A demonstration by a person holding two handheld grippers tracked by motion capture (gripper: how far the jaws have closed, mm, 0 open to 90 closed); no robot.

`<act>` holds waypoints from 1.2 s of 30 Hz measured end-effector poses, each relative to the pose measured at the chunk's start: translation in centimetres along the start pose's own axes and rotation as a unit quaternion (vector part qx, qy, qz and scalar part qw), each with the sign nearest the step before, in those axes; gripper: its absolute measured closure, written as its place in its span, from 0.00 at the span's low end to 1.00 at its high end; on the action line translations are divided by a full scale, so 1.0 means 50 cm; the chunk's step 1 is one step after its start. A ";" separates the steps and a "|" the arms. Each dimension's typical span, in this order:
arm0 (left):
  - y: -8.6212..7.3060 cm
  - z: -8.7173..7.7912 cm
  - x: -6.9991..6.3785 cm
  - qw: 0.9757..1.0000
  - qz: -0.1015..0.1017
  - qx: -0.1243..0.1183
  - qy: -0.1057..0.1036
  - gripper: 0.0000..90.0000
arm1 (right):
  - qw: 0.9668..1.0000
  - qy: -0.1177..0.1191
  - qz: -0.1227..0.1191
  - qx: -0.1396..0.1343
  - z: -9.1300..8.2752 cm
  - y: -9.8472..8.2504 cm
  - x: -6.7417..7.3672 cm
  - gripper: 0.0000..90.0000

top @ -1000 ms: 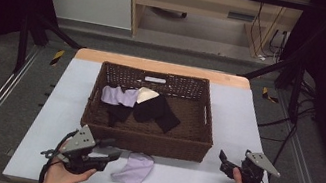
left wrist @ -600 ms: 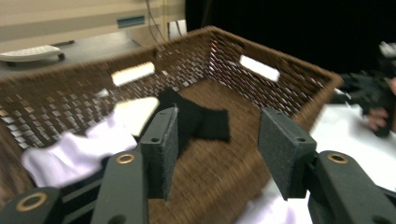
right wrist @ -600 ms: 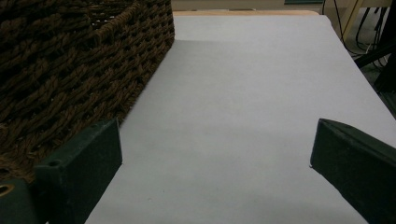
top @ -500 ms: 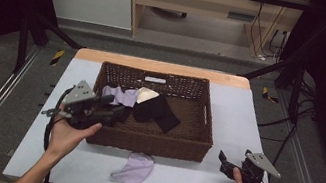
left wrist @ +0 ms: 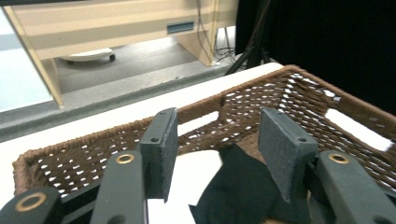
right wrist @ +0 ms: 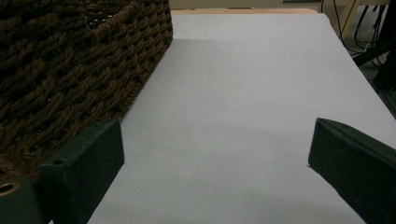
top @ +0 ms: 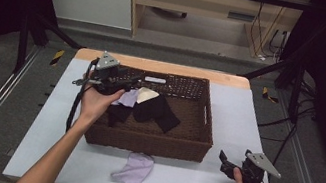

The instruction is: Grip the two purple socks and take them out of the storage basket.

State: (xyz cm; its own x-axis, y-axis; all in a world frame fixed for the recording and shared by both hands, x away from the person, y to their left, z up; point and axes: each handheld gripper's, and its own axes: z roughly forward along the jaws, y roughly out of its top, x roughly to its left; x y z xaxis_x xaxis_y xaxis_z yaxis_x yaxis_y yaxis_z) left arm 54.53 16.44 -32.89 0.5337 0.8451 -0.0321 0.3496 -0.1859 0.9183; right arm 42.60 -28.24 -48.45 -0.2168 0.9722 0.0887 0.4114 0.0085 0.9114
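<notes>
A brown wicker basket (top: 192, 145) stands mid-table and holds black cloths (top: 155, 110), a lilac cloth (top: 128, 97) and a cream piece (top: 147, 94). My left gripper (top: 127, 79) hovers over the basket's left end, open, nothing between its jaws. In the left gripper view the jaws point down at a black cloth (left wrist: 240, 186) and a white patch (left wrist: 194, 179) inside the basket (left wrist: 70, 154). A lilac sock (top: 134, 170) lies on the table in front of the basket. My right gripper (top: 224, 162) rests open at the front right, beside the basket wall (right wrist: 70, 70).
The white tabletop (top: 242, 120) has free room right of the basket and at the front left. Its wooden far edge (top: 165, 66) faces a cabinet. Metal rails and cables run along the floor on both sides.
My left gripper let go of the lilac sock on the table front, then rose and moved back over the basket's left end. The right gripper stayed put.
</notes>
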 end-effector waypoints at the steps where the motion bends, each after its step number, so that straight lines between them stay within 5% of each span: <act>1: -0.001 0.009 0.003 1.000 0.000 0.002 0.003 0.53 | 1.000 0.000 0.000 0.000 0.000 0.000 0.000 0.04; 7: -0.029 0.081 0.038 0.998 0.006 0.046 0.041 0.54 | 1.000 -0.001 -0.001 0.000 0.000 0.000 0.000 0.04; 12: -0.065 0.119 0.058 0.996 0.005 0.081 0.047 0.55 | 1.000 0.002 0.002 0.000 -0.001 0.000 -0.002 0.04; 16: -0.095 0.137 0.068 0.990 0.006 0.123 0.075 0.56 | 1.000 -0.001 0.003 -0.002 -0.001 0.000 -0.001 0.04; 20: -0.118 0.150 0.075 0.984 -0.005 0.160 0.073 0.56 | 1.000 -0.003 0.002 -0.004 -0.001 -0.001 0.000 0.04; 24: -0.129 0.152 0.073 0.979 0.005 0.188 0.080 0.53 | 1.000 -0.003 0.001 -0.001 0.000 0.000 0.000 0.04; 30: -0.142 0.160 0.086 0.972 -0.019 0.216 0.090 0.47 | 1.000 -0.002 0.001 -0.003 -0.001 -0.001 0.001 0.04; 36: -0.154 0.168 0.083 0.965 0.004 0.246 0.088 0.52 | 1.000 -0.002 0.000 -0.003 -0.001 -0.001 0.001 0.04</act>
State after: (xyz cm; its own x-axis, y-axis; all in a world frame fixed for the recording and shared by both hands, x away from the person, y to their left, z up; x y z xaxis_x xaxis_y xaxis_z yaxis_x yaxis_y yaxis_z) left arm 60.52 17.15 -43.39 0.4136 0.9068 0.0821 0.6926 -0.3719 0.6180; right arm 42.54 -28.22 -48.47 -0.2132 0.9730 0.0882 0.4060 0.0061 0.9139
